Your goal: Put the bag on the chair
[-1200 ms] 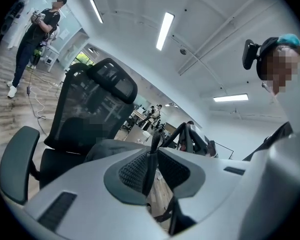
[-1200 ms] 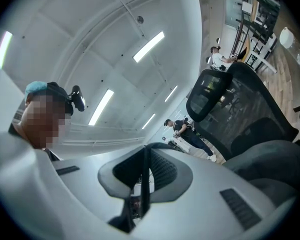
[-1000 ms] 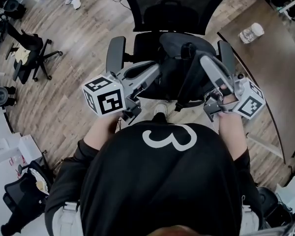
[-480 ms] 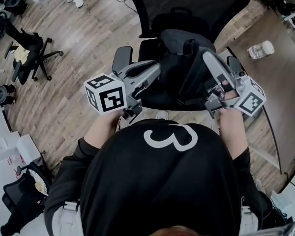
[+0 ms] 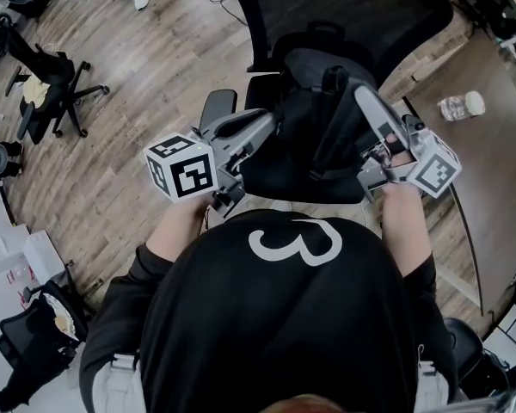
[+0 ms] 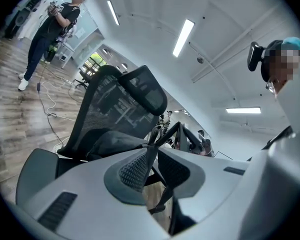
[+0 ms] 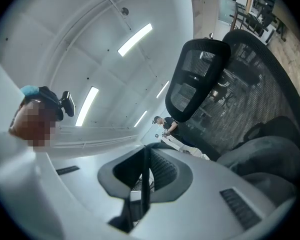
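A black bag (image 5: 314,132) hangs over the seat of a black mesh office chair (image 5: 344,11), between its armrests (image 5: 217,106). My left gripper (image 5: 271,120) is shut on a black strap (image 6: 151,156) of the bag. In the left gripper view the bag's body (image 6: 110,141) lies in front of the chair's backrest (image 6: 107,106). My right gripper (image 5: 359,93) is shut on another black strap (image 7: 146,179). Beyond its jaws the right gripper view shows the headrest (image 7: 197,76) and the bag (image 7: 270,154). The bag hides how much of it rests on the seat.
A dark curved table (image 5: 499,170) with a water bottle (image 5: 460,106) stands at the right. A second office chair (image 5: 52,84) stands on the wooden floor at the far left. Another person (image 6: 55,29) stands far off, with cables (image 6: 45,104) on the floor.
Both grippers and the bag have shifted a little forward toward the chair's backrest. Both grips on the straps are unchanged.
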The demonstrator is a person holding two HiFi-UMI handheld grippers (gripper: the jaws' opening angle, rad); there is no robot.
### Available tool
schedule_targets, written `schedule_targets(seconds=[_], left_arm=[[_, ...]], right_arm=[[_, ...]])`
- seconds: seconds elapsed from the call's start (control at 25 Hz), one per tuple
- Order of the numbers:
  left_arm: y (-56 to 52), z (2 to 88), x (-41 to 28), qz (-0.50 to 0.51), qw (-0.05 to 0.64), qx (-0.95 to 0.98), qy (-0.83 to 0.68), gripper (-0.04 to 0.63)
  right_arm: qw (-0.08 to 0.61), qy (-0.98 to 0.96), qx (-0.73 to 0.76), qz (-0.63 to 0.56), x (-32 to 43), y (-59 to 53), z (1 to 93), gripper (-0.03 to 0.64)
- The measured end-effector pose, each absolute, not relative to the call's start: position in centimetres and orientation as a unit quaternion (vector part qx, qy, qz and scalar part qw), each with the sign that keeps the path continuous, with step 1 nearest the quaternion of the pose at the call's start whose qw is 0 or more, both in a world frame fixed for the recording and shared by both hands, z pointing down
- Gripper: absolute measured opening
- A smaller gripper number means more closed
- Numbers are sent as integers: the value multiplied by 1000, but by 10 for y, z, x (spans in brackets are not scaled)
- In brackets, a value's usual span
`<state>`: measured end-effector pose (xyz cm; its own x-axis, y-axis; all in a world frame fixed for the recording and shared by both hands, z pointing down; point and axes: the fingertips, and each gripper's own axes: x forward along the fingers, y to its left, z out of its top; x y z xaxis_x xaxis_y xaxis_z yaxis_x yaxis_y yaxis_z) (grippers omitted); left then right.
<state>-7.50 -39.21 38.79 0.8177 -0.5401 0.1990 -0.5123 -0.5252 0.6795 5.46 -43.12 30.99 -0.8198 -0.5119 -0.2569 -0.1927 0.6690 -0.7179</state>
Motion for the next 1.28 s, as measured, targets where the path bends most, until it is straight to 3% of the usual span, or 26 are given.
schedule_targets(seconds=[0.6,1.28], left_arm=[[-397,407,-86,-13,400,859,-320,77],[-399,427,-76,3,420,851,-316,77]], right_arm=[[273,860,-234,-362,88,-464,336,43],[259,846,-262,-386,101,-464,380,43]])
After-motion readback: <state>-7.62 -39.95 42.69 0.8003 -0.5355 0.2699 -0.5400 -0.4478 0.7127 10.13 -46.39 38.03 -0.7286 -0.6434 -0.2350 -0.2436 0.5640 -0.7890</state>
